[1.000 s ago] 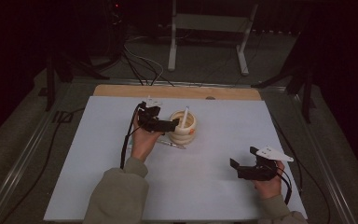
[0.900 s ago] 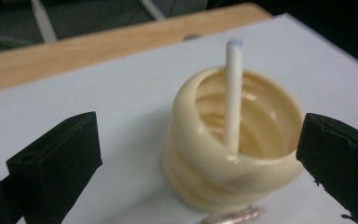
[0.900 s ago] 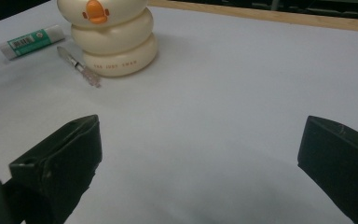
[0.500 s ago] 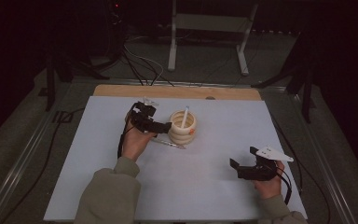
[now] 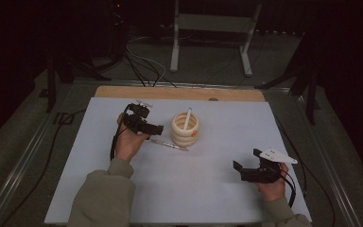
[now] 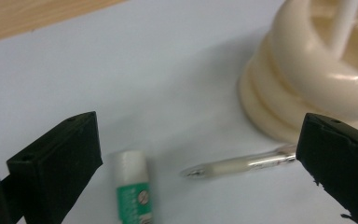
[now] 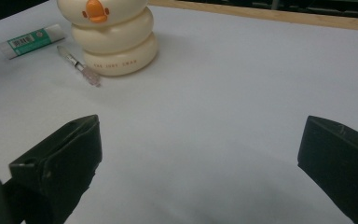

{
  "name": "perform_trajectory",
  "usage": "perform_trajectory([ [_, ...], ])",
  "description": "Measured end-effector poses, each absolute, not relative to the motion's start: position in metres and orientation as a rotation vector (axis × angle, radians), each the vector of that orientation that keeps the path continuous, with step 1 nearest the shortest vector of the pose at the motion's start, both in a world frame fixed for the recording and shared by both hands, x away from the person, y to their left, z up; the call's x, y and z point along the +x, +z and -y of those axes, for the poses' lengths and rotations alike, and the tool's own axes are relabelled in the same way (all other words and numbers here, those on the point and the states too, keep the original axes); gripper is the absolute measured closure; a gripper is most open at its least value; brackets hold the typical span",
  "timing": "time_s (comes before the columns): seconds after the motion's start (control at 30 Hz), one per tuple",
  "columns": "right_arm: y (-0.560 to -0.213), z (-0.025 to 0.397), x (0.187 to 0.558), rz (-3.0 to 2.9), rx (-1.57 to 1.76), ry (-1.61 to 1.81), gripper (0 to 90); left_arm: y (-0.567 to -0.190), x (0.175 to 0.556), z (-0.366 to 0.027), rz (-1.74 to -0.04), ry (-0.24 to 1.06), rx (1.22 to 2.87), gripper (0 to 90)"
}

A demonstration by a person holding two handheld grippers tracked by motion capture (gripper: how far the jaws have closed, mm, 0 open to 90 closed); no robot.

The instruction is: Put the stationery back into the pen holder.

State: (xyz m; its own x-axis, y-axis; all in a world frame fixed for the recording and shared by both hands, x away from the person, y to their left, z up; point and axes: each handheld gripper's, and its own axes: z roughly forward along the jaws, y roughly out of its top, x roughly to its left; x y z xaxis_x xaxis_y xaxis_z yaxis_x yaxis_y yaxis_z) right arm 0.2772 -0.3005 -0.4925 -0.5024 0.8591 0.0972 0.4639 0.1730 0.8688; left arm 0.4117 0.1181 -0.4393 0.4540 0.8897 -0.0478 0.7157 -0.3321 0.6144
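- Left gripper view: we see our left gripper (image 6: 198,163) with its black jaws spread wide and holding nothing, low over the white table sheet (image 6: 135,70).
- Between those jaws lie a small white tube with a green label (image 6: 134,184), whose print we cannot read, and a clear slim pen (image 6: 242,164), its tip toward the tube.
- The pen's far end reaches the cream ringed duck-shaped holder (image 6: 307,88), where a white stick (image 6: 347,23) stands.
- Right gripper view: our right gripper (image 7: 198,172) is also wide open and empty; the holder (image 7: 114,39) shows an orange beak and small raised lettering too blurred to read.
- High view: the right gripper (image 5: 248,171) sits well apart from the holder (image 5: 185,130).
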Motion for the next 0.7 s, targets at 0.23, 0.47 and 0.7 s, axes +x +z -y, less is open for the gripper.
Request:
perform_trajectory([
  [0.23, -0.493, 0.3, 0.277, -2.041, 1.249, 1.269, 0.0, -0.449, 0.418, -0.129, -1.392, 0.392, 2.147, 0.6],
  [0.47, -0.493, 0.3, 0.277, -2.041, 1.25, 1.27, 0.0, -0.461, 0.424, -0.137, -1.44, 0.376, 2.161, 0.6],
  [0.7, -0.493, 0.3, 0.277, -2.041, 1.249, 1.269, 0.0, -0.468, 0.428, -0.142, -1.468, 0.363, 2.167, 0.6],
])
